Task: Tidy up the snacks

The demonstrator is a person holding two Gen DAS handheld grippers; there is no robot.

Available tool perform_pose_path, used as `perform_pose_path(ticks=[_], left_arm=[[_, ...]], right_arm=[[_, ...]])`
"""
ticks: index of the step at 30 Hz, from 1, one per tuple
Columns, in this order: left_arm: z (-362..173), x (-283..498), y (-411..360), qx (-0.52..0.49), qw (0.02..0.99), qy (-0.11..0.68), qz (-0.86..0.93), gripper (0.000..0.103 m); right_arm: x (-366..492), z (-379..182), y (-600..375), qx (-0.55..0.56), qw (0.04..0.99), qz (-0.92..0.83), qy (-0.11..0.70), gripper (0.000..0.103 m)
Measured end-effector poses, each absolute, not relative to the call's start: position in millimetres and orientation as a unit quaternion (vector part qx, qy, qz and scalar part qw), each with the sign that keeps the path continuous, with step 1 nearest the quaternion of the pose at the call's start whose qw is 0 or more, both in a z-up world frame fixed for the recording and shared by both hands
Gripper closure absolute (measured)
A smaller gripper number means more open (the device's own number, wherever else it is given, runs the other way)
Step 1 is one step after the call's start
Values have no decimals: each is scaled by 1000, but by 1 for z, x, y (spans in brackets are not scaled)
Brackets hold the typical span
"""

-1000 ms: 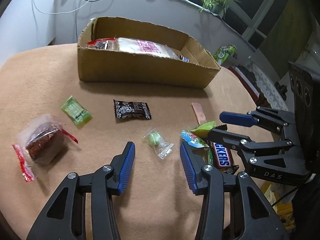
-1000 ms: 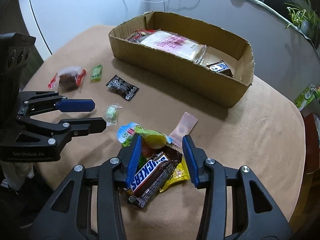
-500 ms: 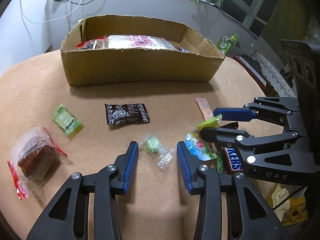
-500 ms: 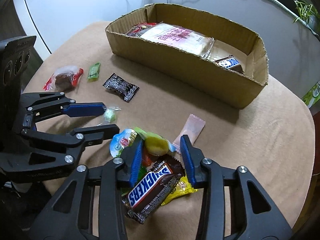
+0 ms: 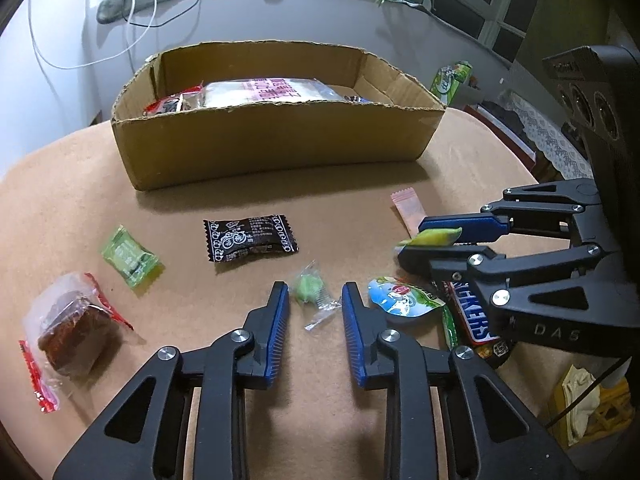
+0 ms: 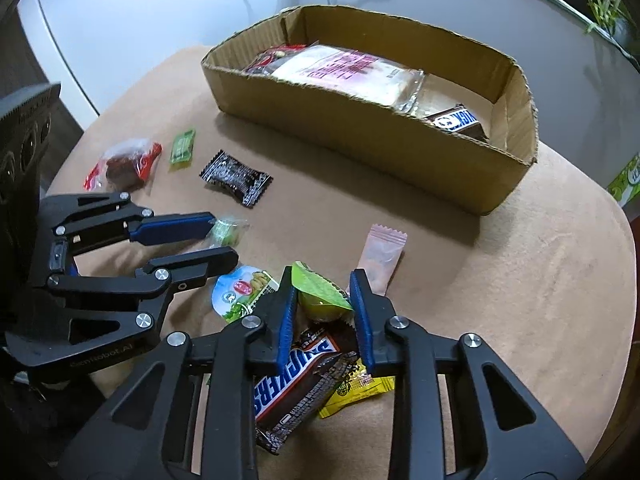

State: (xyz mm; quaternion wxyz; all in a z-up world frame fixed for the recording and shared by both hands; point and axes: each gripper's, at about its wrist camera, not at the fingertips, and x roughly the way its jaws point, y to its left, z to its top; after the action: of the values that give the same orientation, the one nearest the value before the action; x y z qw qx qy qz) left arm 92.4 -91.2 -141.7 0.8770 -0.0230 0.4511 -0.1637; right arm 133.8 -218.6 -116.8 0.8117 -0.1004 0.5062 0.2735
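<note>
My left gripper (image 5: 314, 294) is open, its jaws either side of a small green candy in clear wrap (image 5: 310, 289), low over the tan table. My right gripper (image 6: 323, 290) has its jaws around a yellow-green jelly cup (image 6: 320, 298), lifted a little above the snack pile; the cup also shows in the left wrist view (image 5: 430, 237). Under it lie a Snickers bar (image 6: 294, 380), a yellow packet (image 6: 356, 390) and a blue-green pouch (image 6: 242, 290). The cardboard box (image 5: 280, 140) at the back holds a large pink-labelled pack (image 6: 344, 70) and a chocolate bar (image 6: 456, 120).
Loose on the table: a black wrapped candy (image 5: 250, 238), a green sachet (image 5: 128, 256), a brown cake in clear wrap (image 5: 70, 328), a pink sachet (image 5: 408, 208). A green box (image 5: 450, 78) stands beyond the table's right edge. A wall and cables run behind the cardboard box.
My left gripper moved forward until its jaws straddle the green candy. My right gripper narrowed onto the jelly cup and raised it off the pile.
</note>
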Motion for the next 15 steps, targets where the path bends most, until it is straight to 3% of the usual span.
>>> perform_pose_path(ticks=[15], left_arm=[[-125, 88, -73, -65, 883, 437, -162, 79]], right_arm=[[138, -95, -240, -30, 837, 255, 484, 76]])
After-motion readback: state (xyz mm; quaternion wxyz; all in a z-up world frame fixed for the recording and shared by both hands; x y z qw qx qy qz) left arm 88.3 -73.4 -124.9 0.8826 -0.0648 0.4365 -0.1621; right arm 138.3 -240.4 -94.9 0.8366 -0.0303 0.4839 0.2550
